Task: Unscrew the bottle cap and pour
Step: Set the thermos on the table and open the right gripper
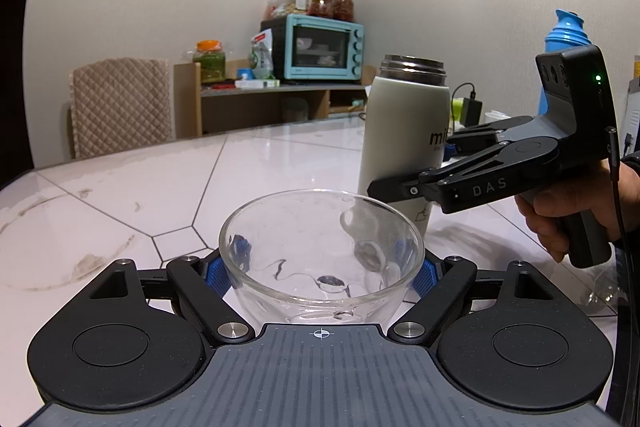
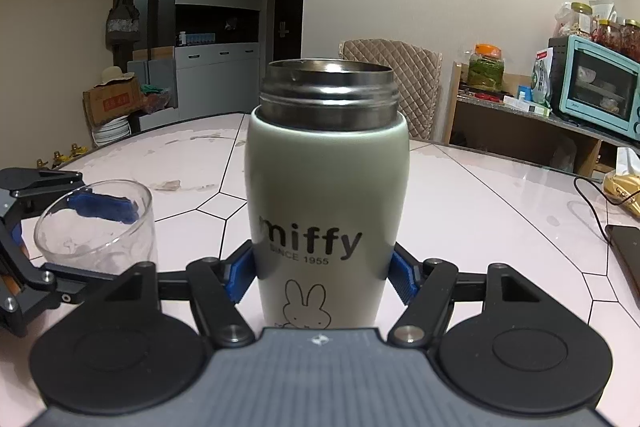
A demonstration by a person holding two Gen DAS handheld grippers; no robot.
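Observation:
A pale green "miffy" thermos bottle [image 2: 326, 211] stands upright on the white tiled table with its steel mouth open and no cap on it. My right gripper [image 2: 322, 277] is shut on the bottle's lower body, blue pads against both sides. The bottle also shows in the left wrist view [image 1: 404, 135], with the right gripper [image 1: 404, 189] clamped on it. My left gripper [image 1: 322, 273] is shut on a clear empty glass [image 1: 322, 255], which stands on the table just left of the bottle. The glass [image 2: 96, 227] appears at the lower left of the right wrist view. No cap is in view.
A blue flask [image 1: 564, 43] stands behind the right gripper. A black cable [image 2: 596, 195], a dark phone [image 2: 628, 251] and a yellow packet [image 2: 624, 189] lie at the table's right. A quilted chair [image 1: 120, 105] and a shelf with a teal oven [image 1: 320, 47] stand beyond the table.

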